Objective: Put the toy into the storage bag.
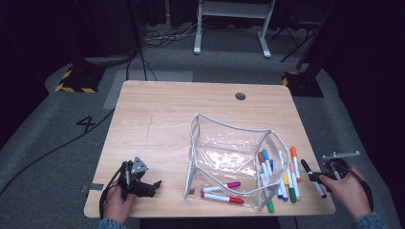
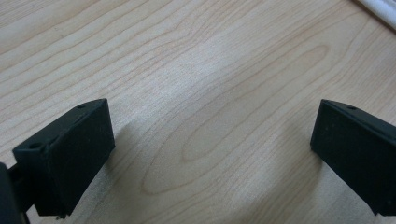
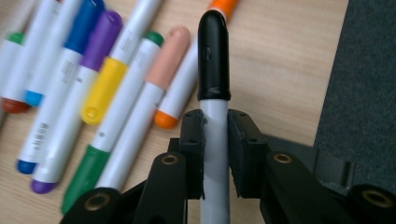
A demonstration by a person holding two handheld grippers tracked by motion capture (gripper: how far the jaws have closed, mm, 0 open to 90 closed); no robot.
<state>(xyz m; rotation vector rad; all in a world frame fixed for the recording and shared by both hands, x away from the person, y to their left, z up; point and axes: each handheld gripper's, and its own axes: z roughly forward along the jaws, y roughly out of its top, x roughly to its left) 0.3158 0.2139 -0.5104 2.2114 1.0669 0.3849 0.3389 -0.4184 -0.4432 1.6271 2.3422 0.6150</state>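
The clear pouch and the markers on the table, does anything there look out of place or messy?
Mildly. Two markers lie inside the clear pouch, while a loose pile of markers sprawls on the table beside it at mixed angles. The right claw grips a black-capped marker. Nothing looks spilled or damaged.

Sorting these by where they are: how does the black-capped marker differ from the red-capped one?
The black-capped marker is clamped in the right tongs off the table's right side; the red-capped marker lies inside the clear pouch, untouched. The black-capped one points up and away; the red-capped one lies flat. Both have white barrels.
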